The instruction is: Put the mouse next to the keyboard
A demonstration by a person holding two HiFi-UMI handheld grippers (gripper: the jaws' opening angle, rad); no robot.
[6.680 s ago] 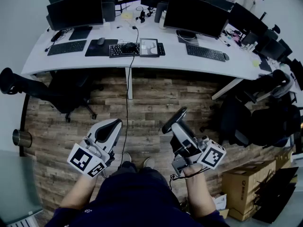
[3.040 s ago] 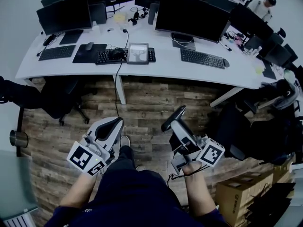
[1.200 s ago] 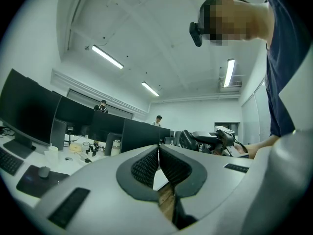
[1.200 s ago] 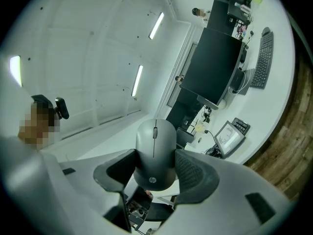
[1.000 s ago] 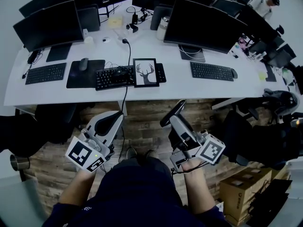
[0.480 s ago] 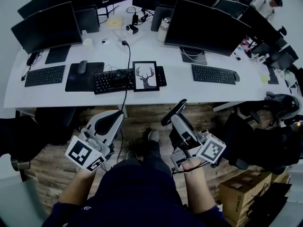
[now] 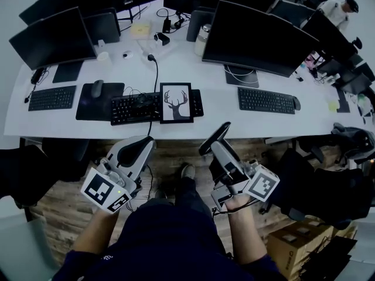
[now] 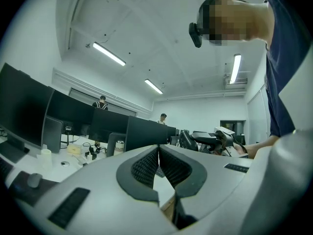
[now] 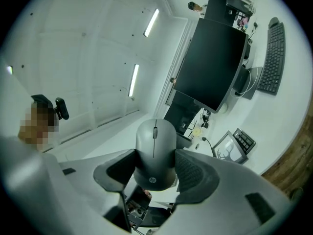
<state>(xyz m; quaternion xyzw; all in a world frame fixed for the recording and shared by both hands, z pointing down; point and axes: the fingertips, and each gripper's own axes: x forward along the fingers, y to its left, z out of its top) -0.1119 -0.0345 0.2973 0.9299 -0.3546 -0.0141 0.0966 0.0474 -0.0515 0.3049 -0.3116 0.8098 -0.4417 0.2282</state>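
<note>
A: What has moved since the earlier head view?

B: The counter (image 7: 217, 115) has come much nearer. A wide stretch of wood floor used to lie between it and the tools; now its front edge is just ahead of both.

A: And the head view now?

B: The right tool (image 7: 215, 138) hangs just short of that edge, below and a little right of the deer tablet (image 7: 176, 102). The tablet covers part of the black keyboard (image 7: 136, 107) near its right end. Right of the tablet is a bare white strip, then a second keyboard (image 7: 265, 100). A cable (image 7: 153, 120) drops over the edge just left of the tablet.

A: Left gripper view?

B: The left tool (image 8: 159, 155) has its jaws pressed together with nothing between them.

A: Right gripper view?

B: The right tool's jaws stand wide, with both pads clamped on the flanks of the grey mouse (image 9: 155, 153). The mouse is in the air, with the tablet ahead and lower down.

A: So how far along?

B: I'd judge the pickup done and the carry nearly done. Setting down and letting go remain. Which keyboard is meant I cannot tell. The bare strip right of the tablet looks the roomiest spot, provided the mouse lands back from the front edge and clear of the tablet's side.
</note>
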